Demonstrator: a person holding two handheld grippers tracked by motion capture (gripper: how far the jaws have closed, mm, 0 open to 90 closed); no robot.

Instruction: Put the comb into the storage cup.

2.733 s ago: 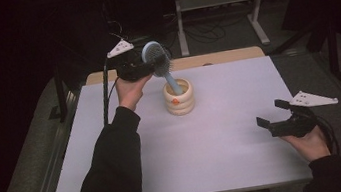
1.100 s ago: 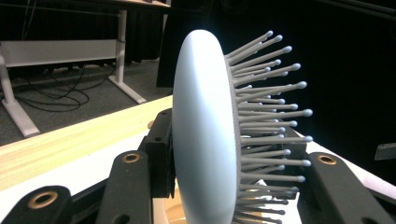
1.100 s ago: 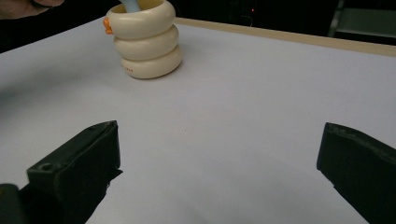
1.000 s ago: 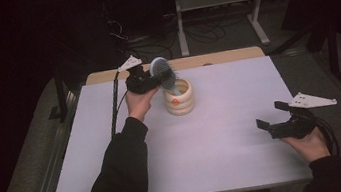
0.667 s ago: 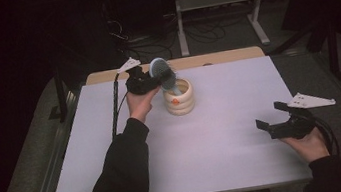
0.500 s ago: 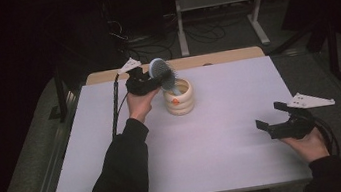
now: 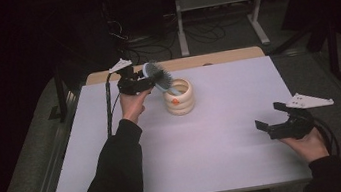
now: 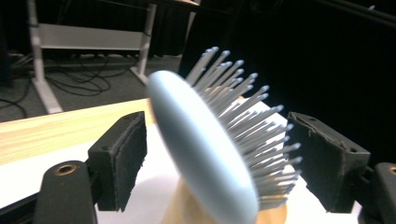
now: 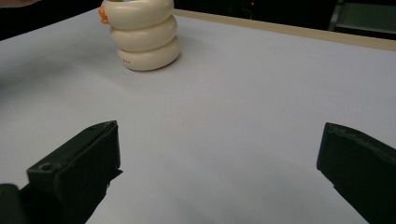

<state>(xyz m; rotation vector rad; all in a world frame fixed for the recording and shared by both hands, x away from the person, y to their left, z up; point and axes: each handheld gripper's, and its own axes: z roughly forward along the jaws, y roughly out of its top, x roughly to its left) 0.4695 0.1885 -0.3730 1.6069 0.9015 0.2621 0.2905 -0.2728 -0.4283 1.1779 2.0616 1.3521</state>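
left gripper view, hairbrush point(image 8: 201, 154), no readable writing

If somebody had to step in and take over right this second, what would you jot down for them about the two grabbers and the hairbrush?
Left gripper: its jaws have just been opening. The hairbrush stands between them, and both pads show a gap, so it is let go.
Right gripper: open and holding nothing, low over the white table at the near right.
Things: the brush stands handle-down in the cream ringed cup at the far middle of the table, its head leaning toward the left gripper.
Done: the brush is in the cup.
Left: probably just draw the left gripper back without knocking the brush head.
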